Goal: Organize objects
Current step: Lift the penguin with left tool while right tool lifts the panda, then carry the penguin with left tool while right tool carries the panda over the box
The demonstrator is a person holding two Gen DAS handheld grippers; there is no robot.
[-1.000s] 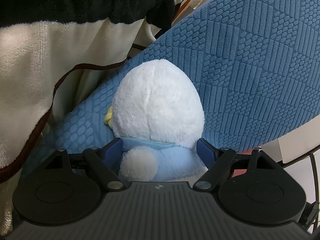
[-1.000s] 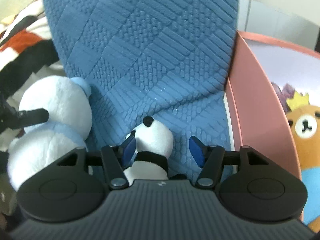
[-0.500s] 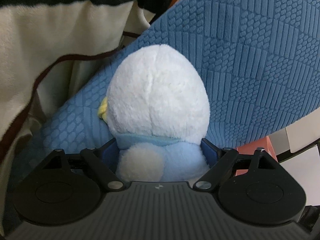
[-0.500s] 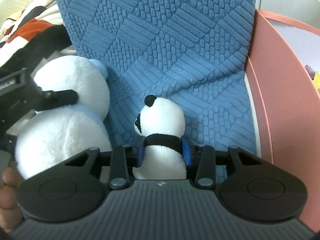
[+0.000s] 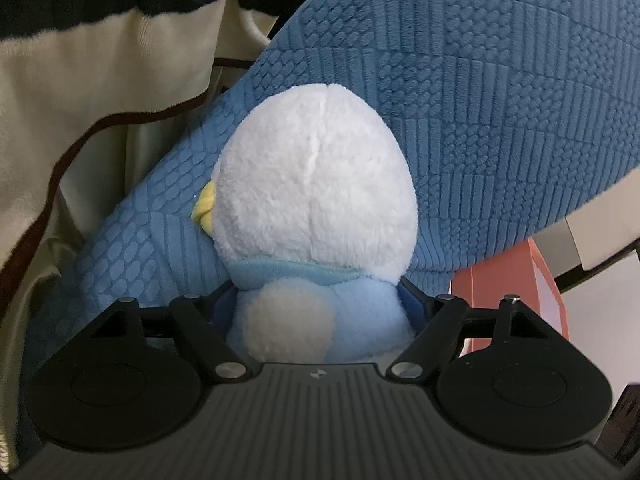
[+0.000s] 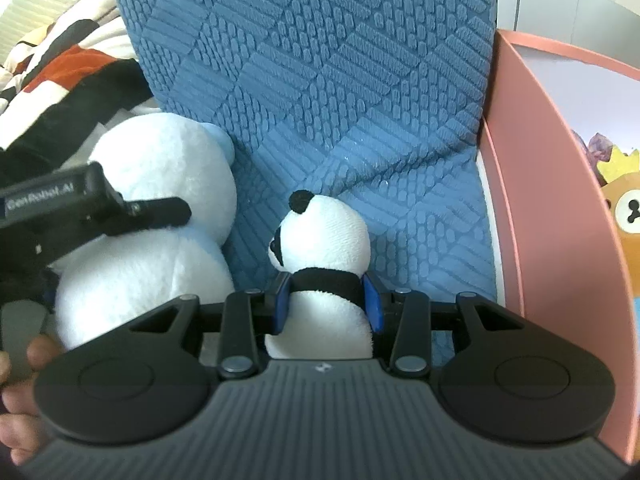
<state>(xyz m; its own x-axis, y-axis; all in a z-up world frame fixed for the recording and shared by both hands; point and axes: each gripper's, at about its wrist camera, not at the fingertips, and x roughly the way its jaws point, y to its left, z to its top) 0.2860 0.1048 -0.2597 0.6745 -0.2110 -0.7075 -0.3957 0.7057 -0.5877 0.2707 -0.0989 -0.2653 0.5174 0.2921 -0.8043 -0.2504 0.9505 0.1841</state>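
Jaws on the right gripper (image 6: 326,304) have closed in from a wider gap and now pinch the little panda plush (image 6: 324,276) by its black band, blue pads pressed against both sides. On the left gripper (image 5: 316,308) the jaws stand wide and are closing on the penguin plush (image 5: 316,200), its pale blue body filling the gap between them; the pads sit against its sides, though how firmly they squeeze is hard to say. Both toys now look caught, so I would judge each ready to be lifted and carried to wherever it belongs.

The panda is small, white with a black ear and eye patch, upright and facing left. Just to its left stands the penguin, much bigger, fluffy white on top with a yellow beak poking out at one side, seen from behind by its own gripper. Both rest at the foot of a blue quilted cushion (image 6: 320,80) that leans up behind them. A pink box (image 6: 560,200) stands at the cushion's right edge, a bear toy (image 6: 624,216) showing inside it. Beyond the penguin lies a striped blanket (image 6: 68,64).
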